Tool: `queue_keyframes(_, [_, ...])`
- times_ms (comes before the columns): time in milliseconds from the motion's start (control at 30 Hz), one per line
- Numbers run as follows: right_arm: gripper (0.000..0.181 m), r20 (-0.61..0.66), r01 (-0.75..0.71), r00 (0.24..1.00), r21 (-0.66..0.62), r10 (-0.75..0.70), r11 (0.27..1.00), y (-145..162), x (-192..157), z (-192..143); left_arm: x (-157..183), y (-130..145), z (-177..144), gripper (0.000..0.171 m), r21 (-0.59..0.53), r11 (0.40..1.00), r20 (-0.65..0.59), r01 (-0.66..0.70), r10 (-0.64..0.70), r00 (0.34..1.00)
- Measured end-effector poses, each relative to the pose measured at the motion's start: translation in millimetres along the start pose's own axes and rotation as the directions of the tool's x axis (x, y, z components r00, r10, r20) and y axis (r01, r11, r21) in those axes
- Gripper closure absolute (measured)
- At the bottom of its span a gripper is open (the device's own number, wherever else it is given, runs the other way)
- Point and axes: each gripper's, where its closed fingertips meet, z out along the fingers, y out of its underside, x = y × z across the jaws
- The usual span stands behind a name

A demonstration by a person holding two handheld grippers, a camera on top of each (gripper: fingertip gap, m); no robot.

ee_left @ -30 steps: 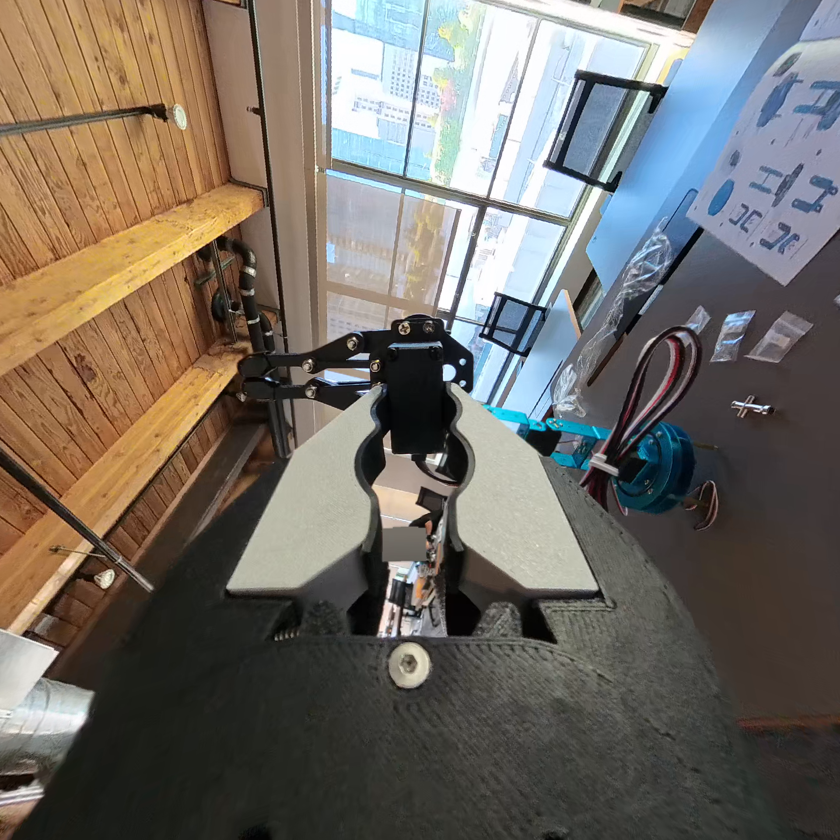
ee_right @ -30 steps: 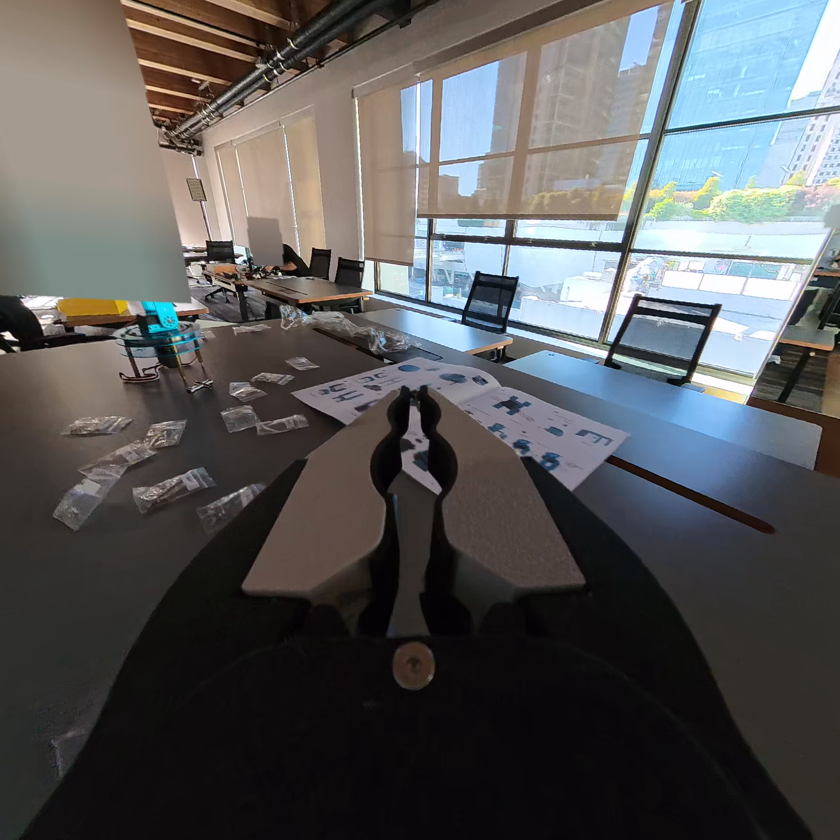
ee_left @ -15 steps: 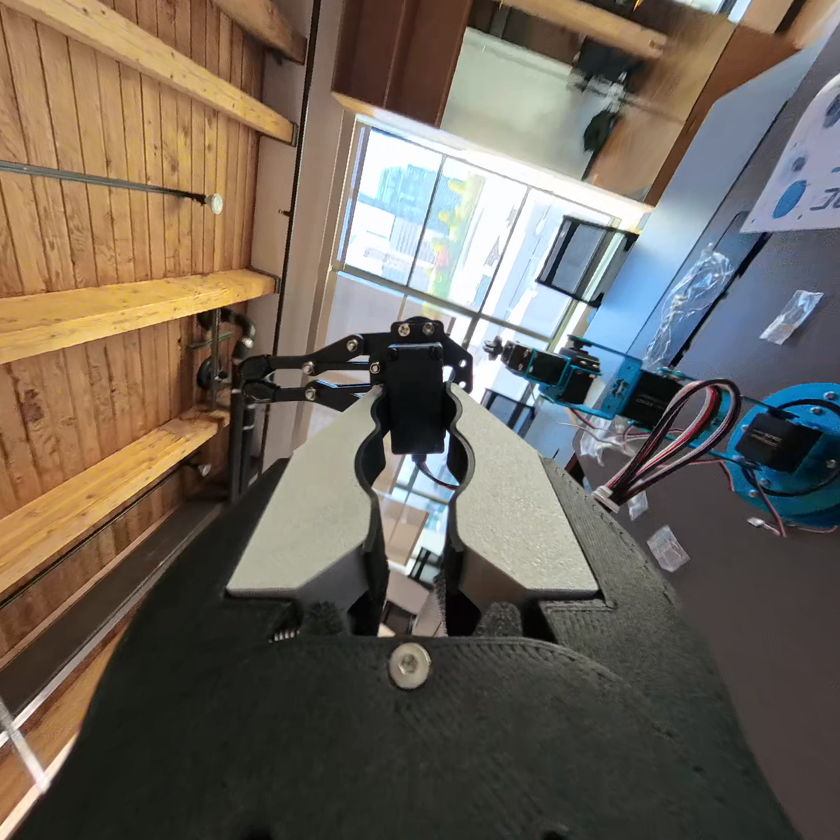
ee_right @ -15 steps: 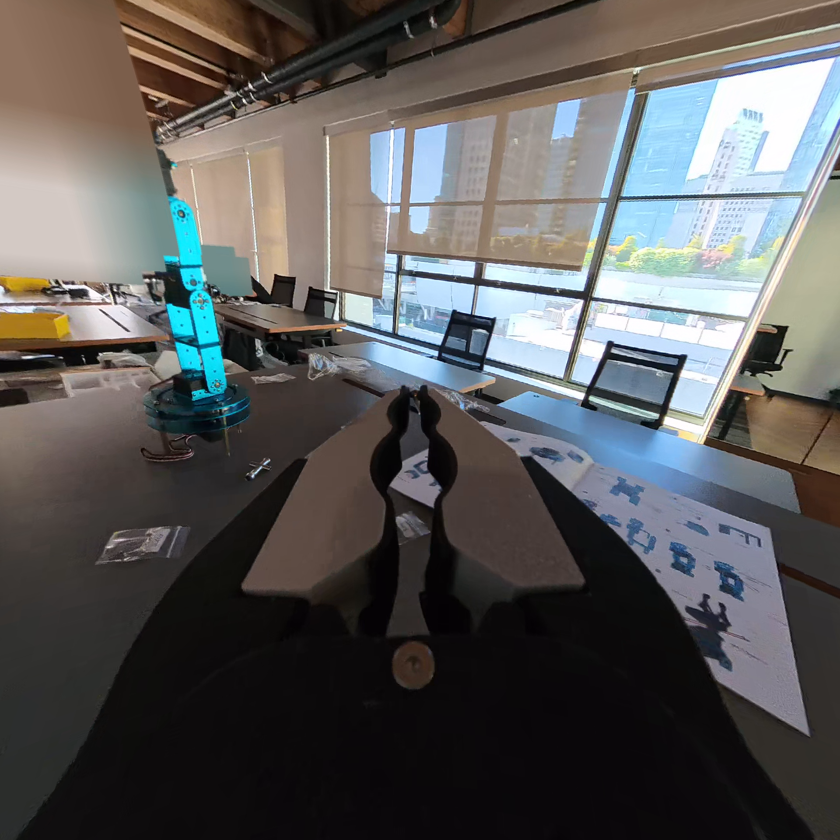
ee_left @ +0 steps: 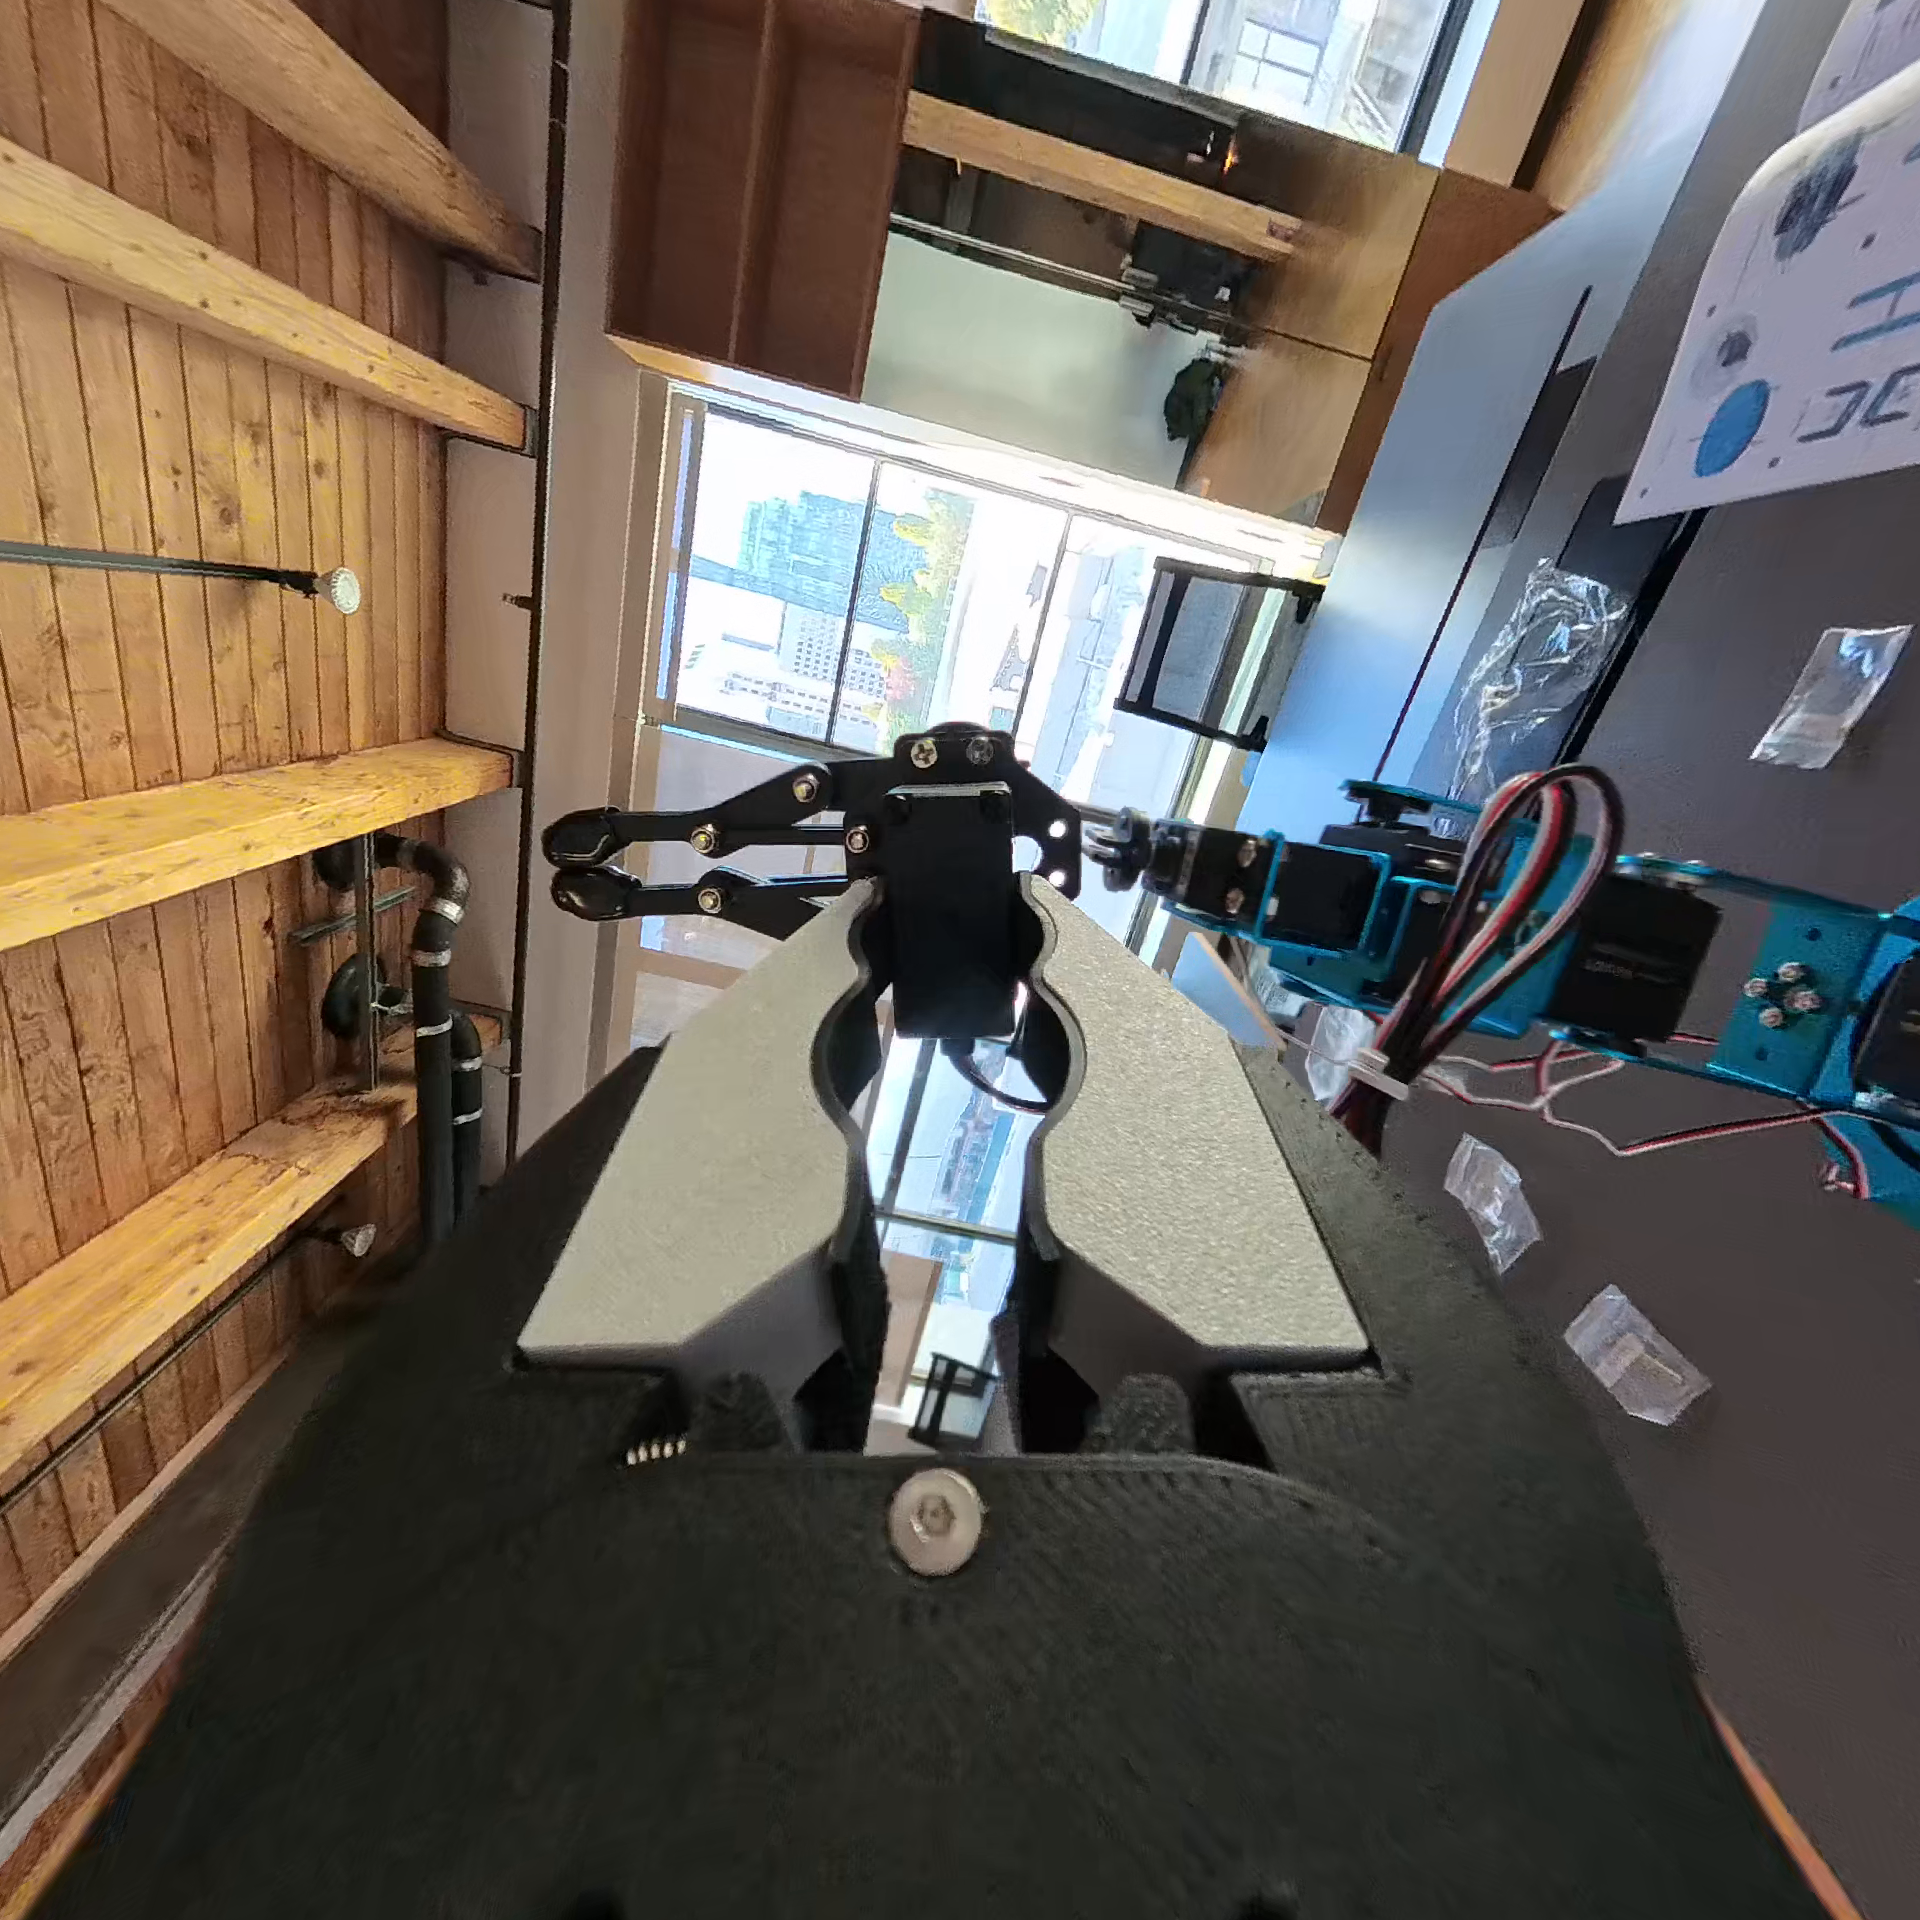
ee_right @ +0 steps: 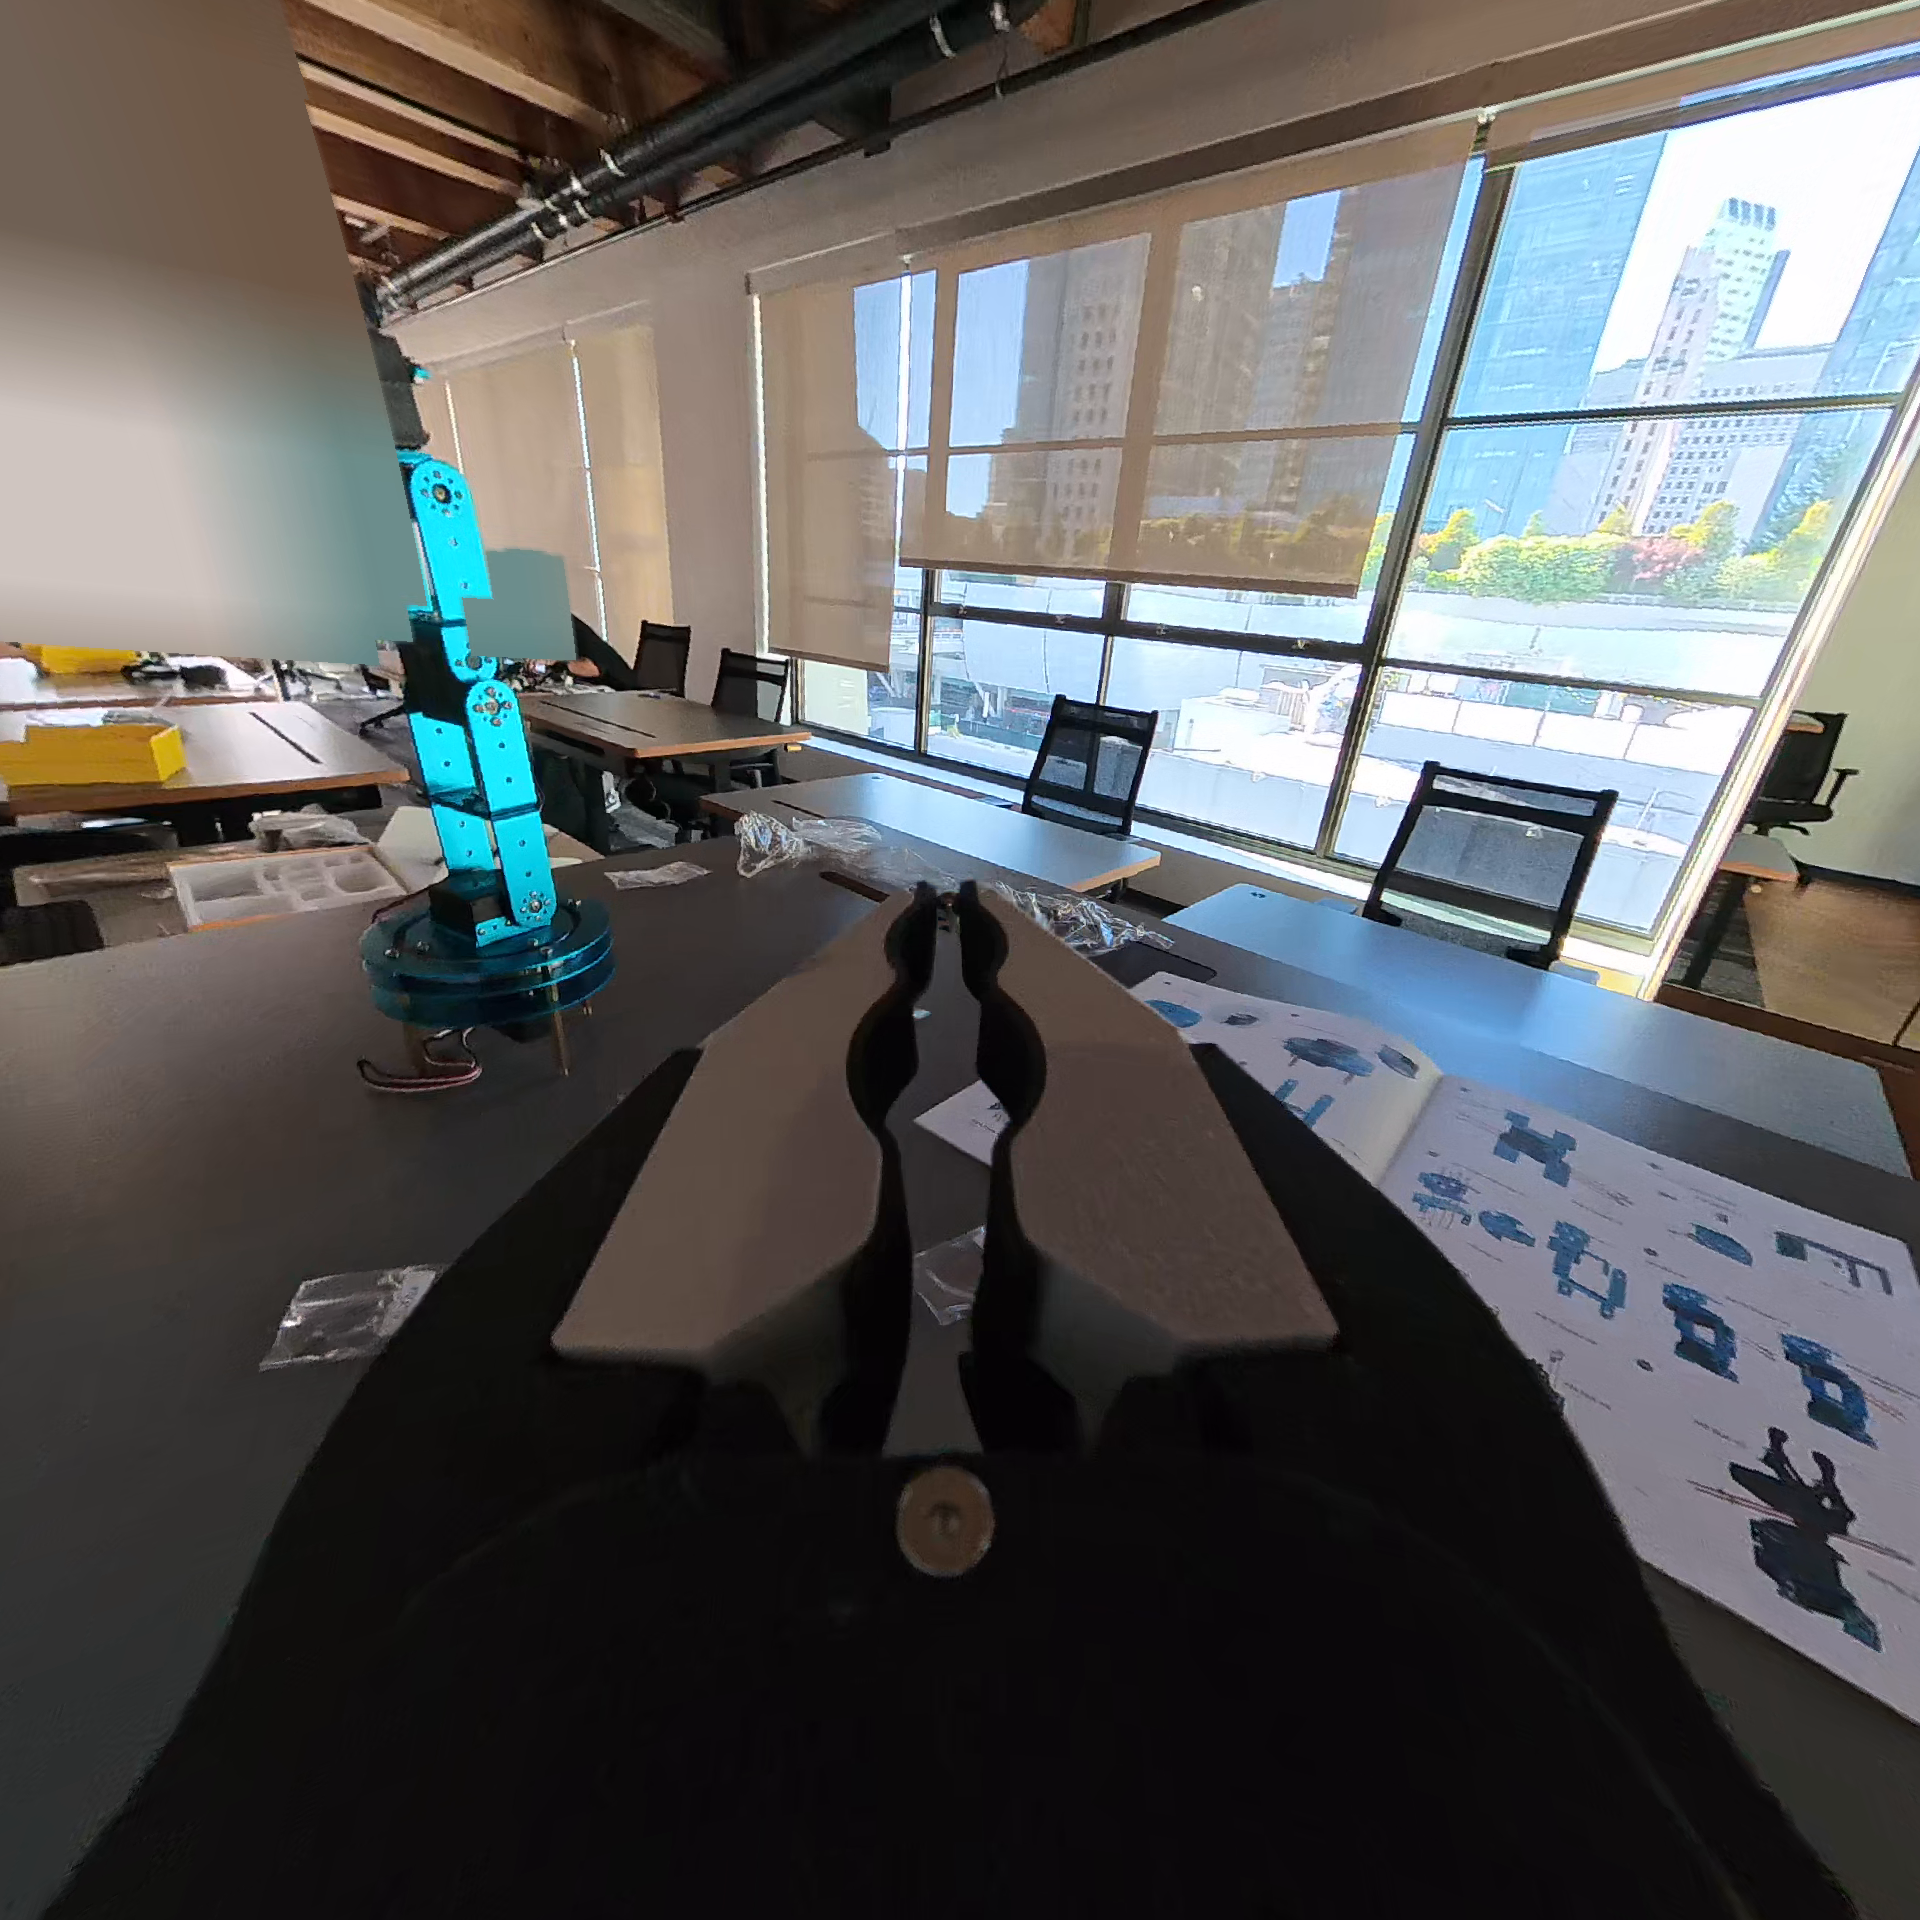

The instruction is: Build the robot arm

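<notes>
Gripping a small black servo claw assembly (ee_left: 940, 894) beside the blue robot arm (ee_left: 1558, 935), the left claw (ee_left: 945, 914) could drop it if loosened; the right claw (ee_right: 940, 896), nearly closed, holds nothing above the desk (ee_right: 208, 1143).

Left hand-held gripper (ee_left: 943, 914) clamps a black claw assy (ee_left: 831, 842) by its servo body; claw arms stick out sideways, tips nearly together, held in mid-air next to top of blue robot arm (ee_left: 1538, 925). Blue robot arm stands upright on round base on dark bench (ee_right: 187, 1122), servo wires hanging loose.
</notes>
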Motion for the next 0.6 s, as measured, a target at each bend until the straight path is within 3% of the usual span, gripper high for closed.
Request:
queue_keyframes(233, [0.178,0.081,0.007,0.997,-0.009,-0.006,1.000,4,-9,15,3,2,24,0.150,-0.034,0.999,-0.047,-0.017,0.015,0.999])
queue_keyframes(400, [0.179,0.128,0.030,0.991,0.012,-0.032,0.999,-3,-16,24,-2,2,34,0.150,-0.061,0.993,0.000,-0.102,0.102,0.995])
queue_keyframes(600, [0.179,0.164,0.020,0.986,0.030,-0.024,0.999,-5,-23,31,-3,10,42,0.150,-0.079,0.993,-0.023,-0.088,0.087,0.996])
